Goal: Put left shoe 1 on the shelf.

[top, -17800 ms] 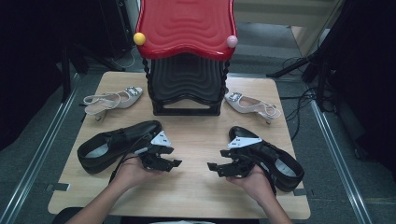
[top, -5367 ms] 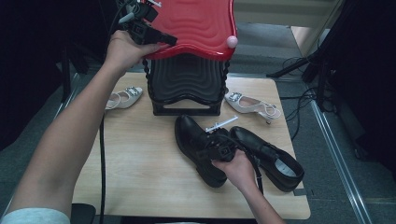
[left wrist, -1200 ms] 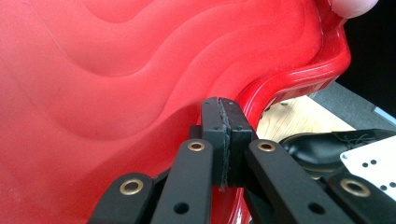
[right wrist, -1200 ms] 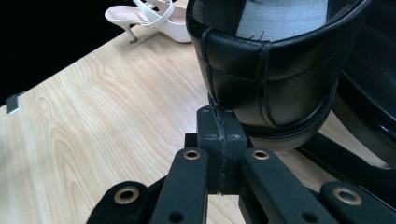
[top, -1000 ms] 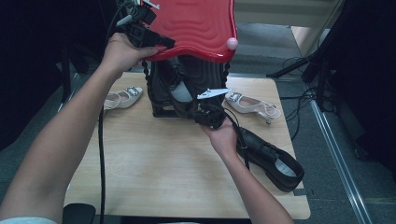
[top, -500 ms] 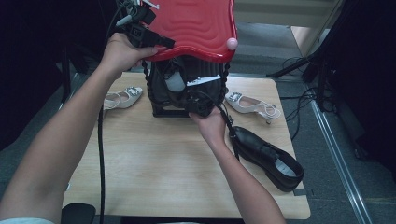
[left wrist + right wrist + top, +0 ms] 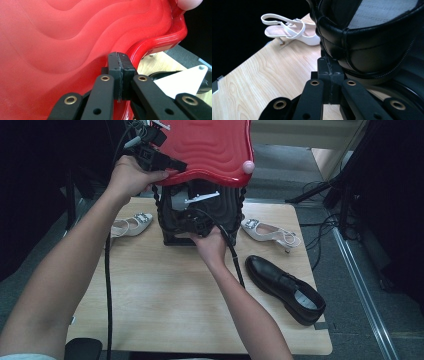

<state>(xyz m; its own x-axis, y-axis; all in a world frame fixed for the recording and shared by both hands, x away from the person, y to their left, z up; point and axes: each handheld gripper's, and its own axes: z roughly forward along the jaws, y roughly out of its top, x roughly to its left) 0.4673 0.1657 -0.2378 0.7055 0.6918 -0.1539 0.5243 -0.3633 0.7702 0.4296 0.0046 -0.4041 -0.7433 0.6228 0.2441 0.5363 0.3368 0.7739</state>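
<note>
My left gripper (image 7: 172, 166) is shut on the front rim of a red wavy lid (image 7: 210, 145), holding it raised above a black ribbed box (image 7: 227, 215); in the left gripper view the jaws (image 7: 121, 65) pinch the lid's (image 7: 62, 50) edge. My right gripper (image 7: 194, 221) is shut on the collar of a black leather shoe (image 7: 362, 45), which sits in the box's opening under the lid. In the right gripper view the jaws (image 7: 331, 67) clamp the shoe's rim. The matching black shoe (image 7: 285, 287) lies on the table at the right.
A white slingback heel (image 7: 129, 225) lies left of the box and another (image 7: 267, 231) lies right of it. The wooden table (image 7: 150, 295) has free room in front. A pink ball (image 7: 248, 167) sits on the lid's corner. Cables trail over the table.
My right gripper has carried the black shoe from the table's middle up to the box and into its opening. The left gripper has kept the red lid raised.
</note>
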